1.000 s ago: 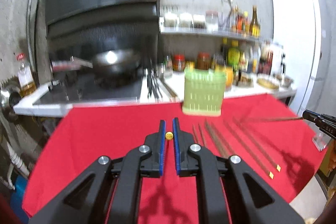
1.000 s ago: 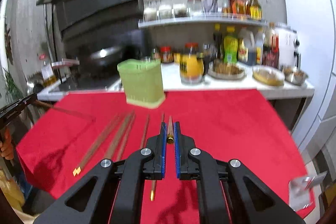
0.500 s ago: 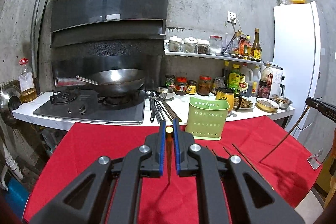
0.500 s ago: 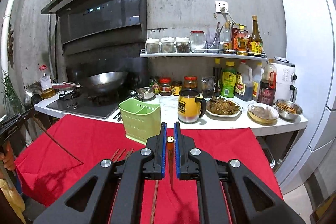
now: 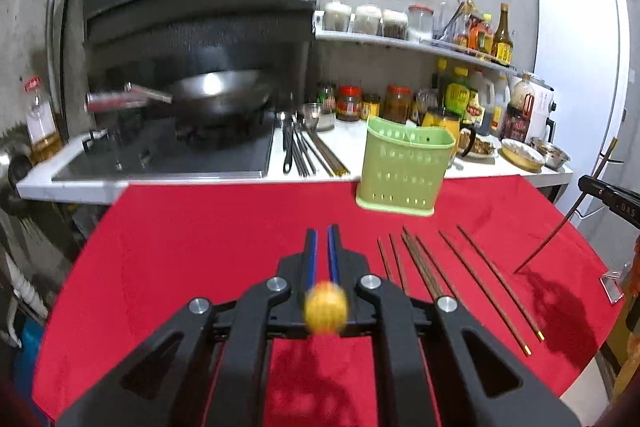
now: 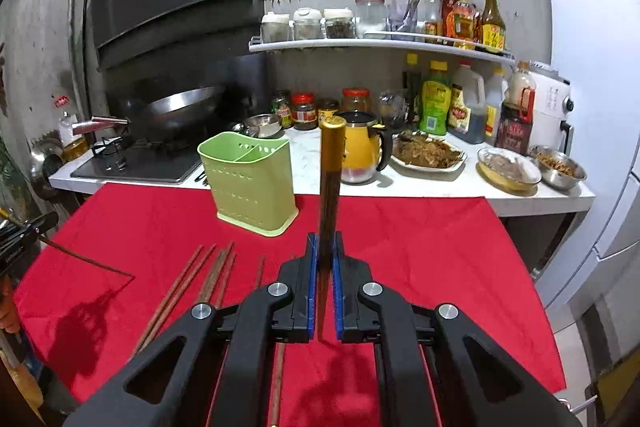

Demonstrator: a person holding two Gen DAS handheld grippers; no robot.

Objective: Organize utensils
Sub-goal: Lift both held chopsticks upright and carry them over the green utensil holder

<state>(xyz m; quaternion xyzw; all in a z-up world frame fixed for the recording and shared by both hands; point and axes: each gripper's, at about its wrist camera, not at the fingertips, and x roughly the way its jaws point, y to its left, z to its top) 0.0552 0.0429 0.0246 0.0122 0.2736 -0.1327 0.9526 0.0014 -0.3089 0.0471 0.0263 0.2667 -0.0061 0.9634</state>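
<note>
My left gripper [image 5: 322, 238] is shut on a chopstick whose gold end [image 5: 326, 311] points back at the camera, blurred. It hovers over the red cloth [image 5: 208, 239], short of the green utensil holder [image 5: 404, 171]. Several chopsticks [image 5: 436, 271] lie on the cloth to its right. My right gripper [image 6: 325, 243] is shut on a dark chopstick [image 6: 330, 195] that stands up with its gold cap on top. The green holder [image 6: 250, 183] stands just left of it. Each gripper shows at the other view's edge with a slanting chopstick: right [image 5: 608, 193], left [image 6: 24, 239].
Behind the cloth runs a white counter [image 6: 308, 163] with a wok [image 5: 218, 95] on the hob, black utensils [image 5: 298, 151], a yellow mug [image 6: 360, 151], plates and bowls of food [image 6: 428, 155]. A shelf of jars hangs above. A white fridge [image 5: 580, 75] stands right.
Both views have tipped down toward the cloth. The left chopstick's gold end has swung toward the camera. The right chopstick now stands higher above its jaws.
</note>
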